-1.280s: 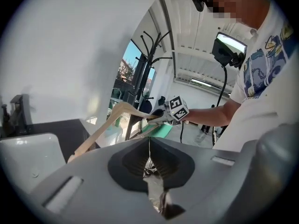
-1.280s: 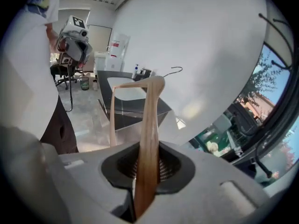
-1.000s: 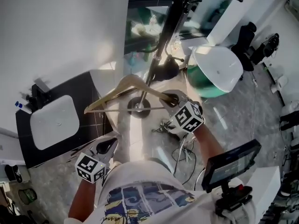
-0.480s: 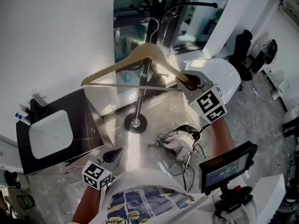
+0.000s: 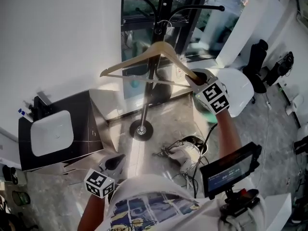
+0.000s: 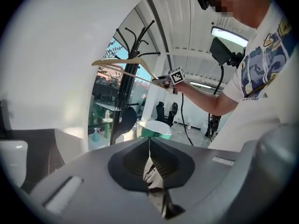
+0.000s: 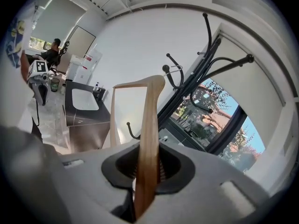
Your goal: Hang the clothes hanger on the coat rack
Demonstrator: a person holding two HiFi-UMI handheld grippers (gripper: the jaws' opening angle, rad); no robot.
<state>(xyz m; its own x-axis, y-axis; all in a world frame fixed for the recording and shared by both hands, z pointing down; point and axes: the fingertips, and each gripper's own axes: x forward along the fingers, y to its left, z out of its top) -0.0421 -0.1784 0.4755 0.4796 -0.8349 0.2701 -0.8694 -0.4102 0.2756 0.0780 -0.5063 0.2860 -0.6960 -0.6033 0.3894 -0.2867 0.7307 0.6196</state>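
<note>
A light wooden hanger [image 5: 139, 60] hangs in the air in front of the black coat rack [image 5: 153, 66]. My right gripper [image 5: 195, 78] is shut on the end of its right arm. In the right gripper view the wooden arm [image 7: 148, 134] runs straight up out of my right gripper [image 7: 145, 174]. There the hanger's metal hook [image 7: 175, 69] sits close to a knobbed rack arm [image 7: 205, 41]. My left gripper [image 5: 115, 161] stays low by the person's body, shut with nothing in it. The left gripper view shows its jaws [image 6: 149, 169] meeting, with the hanger [image 6: 119, 62] far ahead.
The rack's round base [image 5: 141, 129] stands on the floor by a dark window [image 5: 139, 18]. A black cabinet with a white basin [image 5: 50, 134] is at the left. Cables [image 5: 185, 153] lie on the floor, and a white round seat [image 5: 238, 88] is at the right.
My right gripper has lifted the hanger from near the rack's base up to the level of the rack's upper arms. The left gripper has stayed low.
</note>
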